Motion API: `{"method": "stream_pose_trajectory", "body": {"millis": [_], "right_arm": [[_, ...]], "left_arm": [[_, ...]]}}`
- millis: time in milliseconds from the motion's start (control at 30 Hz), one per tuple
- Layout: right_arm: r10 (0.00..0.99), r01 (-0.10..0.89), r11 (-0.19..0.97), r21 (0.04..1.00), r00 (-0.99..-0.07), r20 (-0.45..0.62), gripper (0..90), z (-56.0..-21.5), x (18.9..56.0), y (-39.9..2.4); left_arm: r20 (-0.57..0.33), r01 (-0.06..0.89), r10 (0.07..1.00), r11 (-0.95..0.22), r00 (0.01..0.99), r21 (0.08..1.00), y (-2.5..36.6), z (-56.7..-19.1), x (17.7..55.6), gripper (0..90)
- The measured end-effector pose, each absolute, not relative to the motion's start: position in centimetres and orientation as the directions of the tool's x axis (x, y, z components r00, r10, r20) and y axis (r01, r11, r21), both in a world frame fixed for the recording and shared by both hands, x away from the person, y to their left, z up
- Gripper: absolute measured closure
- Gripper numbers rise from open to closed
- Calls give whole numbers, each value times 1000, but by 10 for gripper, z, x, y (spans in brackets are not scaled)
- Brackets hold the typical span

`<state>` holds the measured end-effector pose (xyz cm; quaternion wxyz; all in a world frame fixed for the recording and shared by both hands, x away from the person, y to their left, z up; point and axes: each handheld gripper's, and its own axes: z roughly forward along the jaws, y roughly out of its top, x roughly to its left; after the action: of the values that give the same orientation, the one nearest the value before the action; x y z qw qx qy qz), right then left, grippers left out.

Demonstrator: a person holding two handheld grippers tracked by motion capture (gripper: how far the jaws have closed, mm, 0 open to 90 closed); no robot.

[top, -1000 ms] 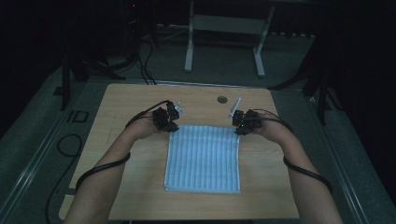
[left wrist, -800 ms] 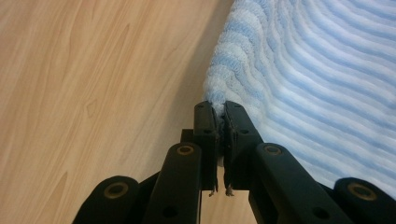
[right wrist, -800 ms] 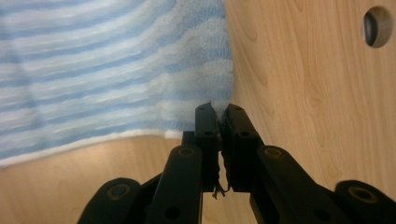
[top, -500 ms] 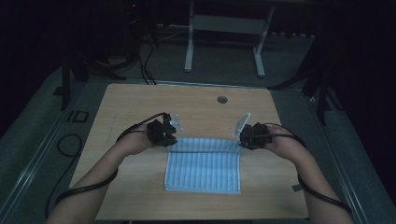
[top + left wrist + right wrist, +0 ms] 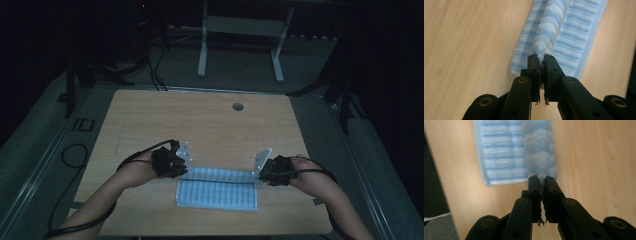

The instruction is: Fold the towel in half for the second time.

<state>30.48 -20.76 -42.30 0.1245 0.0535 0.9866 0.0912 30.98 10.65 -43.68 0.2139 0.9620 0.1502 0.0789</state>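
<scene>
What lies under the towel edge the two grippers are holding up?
Under the lifted edge held by the left gripper and right gripper lies the rest of the striped towel, flat on the table. Anything beneath it is covered.

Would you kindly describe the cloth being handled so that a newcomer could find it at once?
Start at the wooden table and look to its near edge, between the left gripper and the right gripper. There lies the towel, partly folded, each gripper pinching one corner. It is the one soft thing there, pale blue with white stripes.
</scene>
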Motion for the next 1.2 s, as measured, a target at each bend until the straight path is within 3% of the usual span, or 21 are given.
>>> {"method": "stream_pose_trajectory", "body": {"millis": [533, 700, 767, 933, 1067, 1100, 1200], "right_arm": [[66, 50, 982, 182, -994, -87, 843, -475, 256, -197], [37, 30, 981, 189, -999, -33, 796, -484, 250, -193], [39, 31, 977, 211, -999, -36, 781, -481, 250, -194], [72, 60, 953, 298, -997, -30, 694, -465, 258, -199], [86, 62, 944, 324, -994, -61, 733, -458, 264, -200], [89, 63, 945, 322, -994, -65, 794, -459, 265, -199], [87, 68, 962, 265, -994, -62, 815, -474, 266, -191]], "left_arm": [[20, 233, 258, -900, 966, 368, 112, -484, 274, 831], [-25, 201, 203, -932, 979, 302, 115, -496, 267, 676], [-15, 213, 220, -923, 975, 320, 117, -492, 269, 608], [11, 229, 251, -898, 968, 374, 121, -477, 276, 607], [7, 226, 250, -888, 968, 399, 119, -473, 280, 607], [-1, 233, 255, -882, 967, 411, 118, -472, 282, 607], [-1, 246, 271, -874, 963, 420, 114, -474, 290, 590]]}}
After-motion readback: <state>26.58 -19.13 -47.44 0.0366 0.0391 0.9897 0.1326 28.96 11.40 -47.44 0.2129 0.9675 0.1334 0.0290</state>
